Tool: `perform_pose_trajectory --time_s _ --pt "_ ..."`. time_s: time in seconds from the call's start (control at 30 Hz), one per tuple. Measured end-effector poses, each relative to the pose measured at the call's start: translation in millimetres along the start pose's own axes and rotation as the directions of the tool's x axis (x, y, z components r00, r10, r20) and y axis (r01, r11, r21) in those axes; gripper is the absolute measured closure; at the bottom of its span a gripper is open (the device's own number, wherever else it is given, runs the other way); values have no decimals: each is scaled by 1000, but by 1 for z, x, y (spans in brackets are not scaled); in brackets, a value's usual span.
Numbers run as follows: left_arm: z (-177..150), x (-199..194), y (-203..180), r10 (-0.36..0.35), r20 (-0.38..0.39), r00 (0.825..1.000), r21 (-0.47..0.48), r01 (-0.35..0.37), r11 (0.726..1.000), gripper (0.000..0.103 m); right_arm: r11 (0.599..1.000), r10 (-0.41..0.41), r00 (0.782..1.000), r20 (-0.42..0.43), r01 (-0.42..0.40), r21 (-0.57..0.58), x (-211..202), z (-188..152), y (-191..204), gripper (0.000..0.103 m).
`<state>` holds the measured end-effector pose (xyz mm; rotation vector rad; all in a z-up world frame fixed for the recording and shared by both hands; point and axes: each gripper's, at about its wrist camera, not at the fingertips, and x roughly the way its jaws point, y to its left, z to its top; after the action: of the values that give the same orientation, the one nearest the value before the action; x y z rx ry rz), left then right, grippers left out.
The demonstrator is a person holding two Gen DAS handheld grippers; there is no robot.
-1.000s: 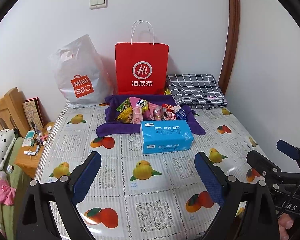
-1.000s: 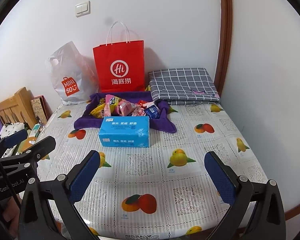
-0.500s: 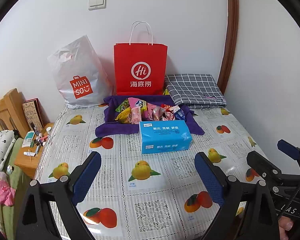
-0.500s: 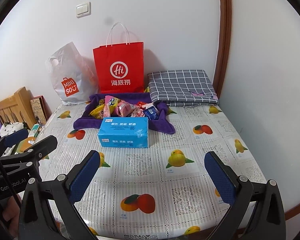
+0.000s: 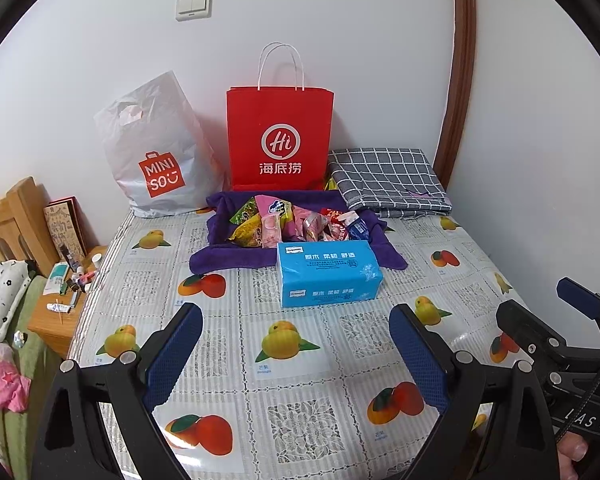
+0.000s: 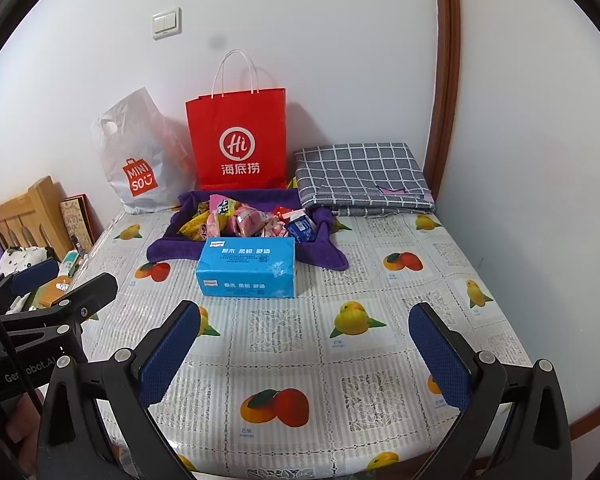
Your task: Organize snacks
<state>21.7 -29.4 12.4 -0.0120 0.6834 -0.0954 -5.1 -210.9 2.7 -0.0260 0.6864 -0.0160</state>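
Snacks dead ahead, both grippers wide and empty

I'm holding my left gripper (image 5: 296, 350) above the near part of the table (image 5: 300, 400), jaws spread wide, nothing but fruit-print cloth between the blue pads. My right gripper (image 6: 304, 350) sits just beside it, equally wide, equally empty.

The snack pile (image 5: 296, 222) lies straight ahead and well apart from both, towards the far wall, heaped on a purple towel (image 5: 220, 260). Directly in my way stands a blue tissue pack (image 5: 328, 274), touching the towel's near edge, so any reach has to go over it or round it. The heap runs left to right across my view, its long axis square to my line of approach. In the left view it sits nearly centred, in the right view left of centre, so I judge the left hand a shade better placed.

The snacks themselves: small crinkly packets, yellow and green at the left end, pink in the middle, red and blue at the right, tumbled over one another. They look light and slippery, so I'd expect to pinch one edge at a time
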Motion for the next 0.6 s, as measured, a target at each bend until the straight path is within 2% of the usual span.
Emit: perform_pose_trajectory --time_s 0.6 --pt "0 -1 0 -2 2 1000 0 2 1000 8 1000 -1 1000 6 1 -2 -3 1 -1 0"
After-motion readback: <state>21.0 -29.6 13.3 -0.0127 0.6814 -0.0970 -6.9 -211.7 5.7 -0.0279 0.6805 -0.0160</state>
